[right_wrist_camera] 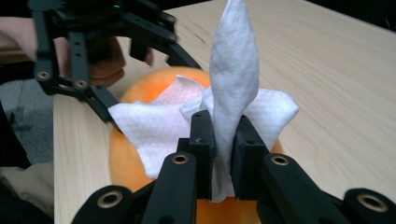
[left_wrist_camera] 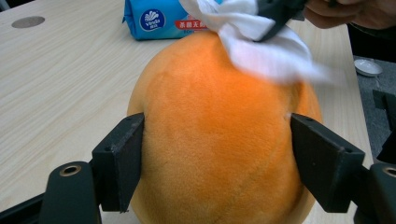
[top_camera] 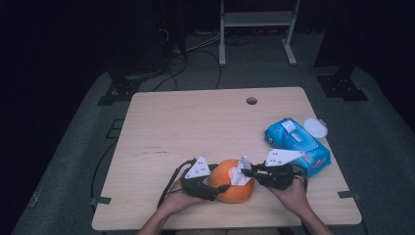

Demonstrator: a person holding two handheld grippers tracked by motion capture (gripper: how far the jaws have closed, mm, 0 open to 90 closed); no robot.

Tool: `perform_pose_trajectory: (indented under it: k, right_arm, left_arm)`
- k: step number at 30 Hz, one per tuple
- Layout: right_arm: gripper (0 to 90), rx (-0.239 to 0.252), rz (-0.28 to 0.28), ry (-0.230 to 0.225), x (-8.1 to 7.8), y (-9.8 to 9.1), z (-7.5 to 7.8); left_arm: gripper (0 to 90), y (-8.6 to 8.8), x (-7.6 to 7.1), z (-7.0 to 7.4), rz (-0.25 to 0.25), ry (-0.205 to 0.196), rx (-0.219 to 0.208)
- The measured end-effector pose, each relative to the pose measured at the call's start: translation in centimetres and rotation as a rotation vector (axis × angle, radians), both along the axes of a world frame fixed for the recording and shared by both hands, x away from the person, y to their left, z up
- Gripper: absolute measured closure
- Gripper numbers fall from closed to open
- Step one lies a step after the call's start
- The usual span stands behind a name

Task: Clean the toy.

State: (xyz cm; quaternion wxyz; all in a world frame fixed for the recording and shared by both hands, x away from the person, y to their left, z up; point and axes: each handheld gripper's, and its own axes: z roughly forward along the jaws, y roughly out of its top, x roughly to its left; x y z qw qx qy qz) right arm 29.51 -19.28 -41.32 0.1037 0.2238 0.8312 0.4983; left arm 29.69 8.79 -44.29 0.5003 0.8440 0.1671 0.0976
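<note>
Currently we see an orange plush fruit (top_camera: pixel 231 187) sitting on the wooden bench (top_camera: pixel 195 127) near its front edge, between both hands. Left gripper (top_camera: pixel 219 189): jaws stand wide on either side of the plush, pads against its flanks, clamped on it. Right gripper (top_camera: pixel 247 171): jaws nearly together, pinching a white tissue (right_wrist_camera: pixel 232 88); the tissue's loose end stands up above the jaws and the rest drapes over the top of the plush. A blue wet-wipe pack (top_camera: pixel 296 145) lies just beyond the right hand, a small white lid (top_camera: pixel 315 129) beside it.
</note>
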Motion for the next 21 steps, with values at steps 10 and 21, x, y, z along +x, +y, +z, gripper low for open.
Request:
perform_pose_trajectory:
  k: [10,21]
  right_arm:
    - [79.3,0.003,0.019,0.02,-0.4,-0.7,-0.7]
    - [79.3,0.026,0.057,-0.023,-0.7,1.1,0.4]
  left_arm:
    - [14.7,0.5,1.3,0.3,-0.008,0.14,-0.088]
    - [25.3,-0.7,-0.7,0.7,-0.024,-0.012,0.0]
